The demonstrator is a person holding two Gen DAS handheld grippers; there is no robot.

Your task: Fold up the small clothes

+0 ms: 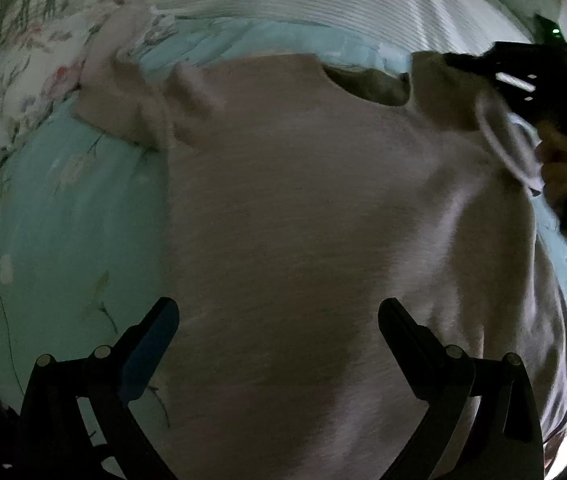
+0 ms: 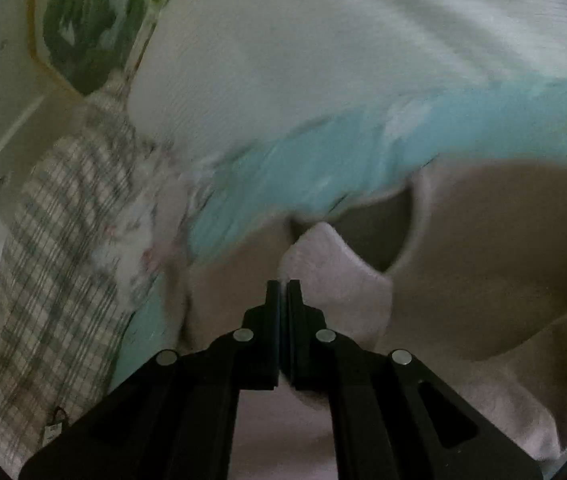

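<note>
Left gripper (image 1: 279, 312) nearest in its own view: black fingers spread wide, nothing between them, hovering over the lower body of the pale pink-beige knit T-shirt (image 1: 303, 208). The shirt lies front-up on the mint-green floral bedsheet (image 1: 63, 208), neckline toward 12 o'clock, one short sleeve out at 10 o'clock.

Right gripper (image 2: 282, 286): jaws nearly together. A fold of the shirt (image 2: 331, 264) bunches just ahead of the tips, toward 1 o'clock. It looks pinched there, by the collar opening, but the pads hide the contact, so I rate the grip as likely, not confirmed.

Handling, my read:
- light, limp, thin knit; zero stiffness, drapes and drags
- not fragile, not slippery; bedsheet friction will pull wrinkles into it
- best holds are seams: shoulder by the collar, sleeve cuff, bottom hem corners. A mid-panel pinch just tents it.

View differences:
- Left wrist view shows the whole shirt layout, plus the right gripper (image 1: 523, 80) at 2 o'clock on the shoulder, with the person's hand (image 1: 563, 160) behind it.
- Right wrist view shows the closed jaws and collar close up, plus a green-and-white checked cloth (image 2: 55, 260) at 9 o'clock and a white ribbed blanket (image 2: 343, 60) at 12. The left gripper is not in it.
- Both views are motion-blurred and dim.
</note>
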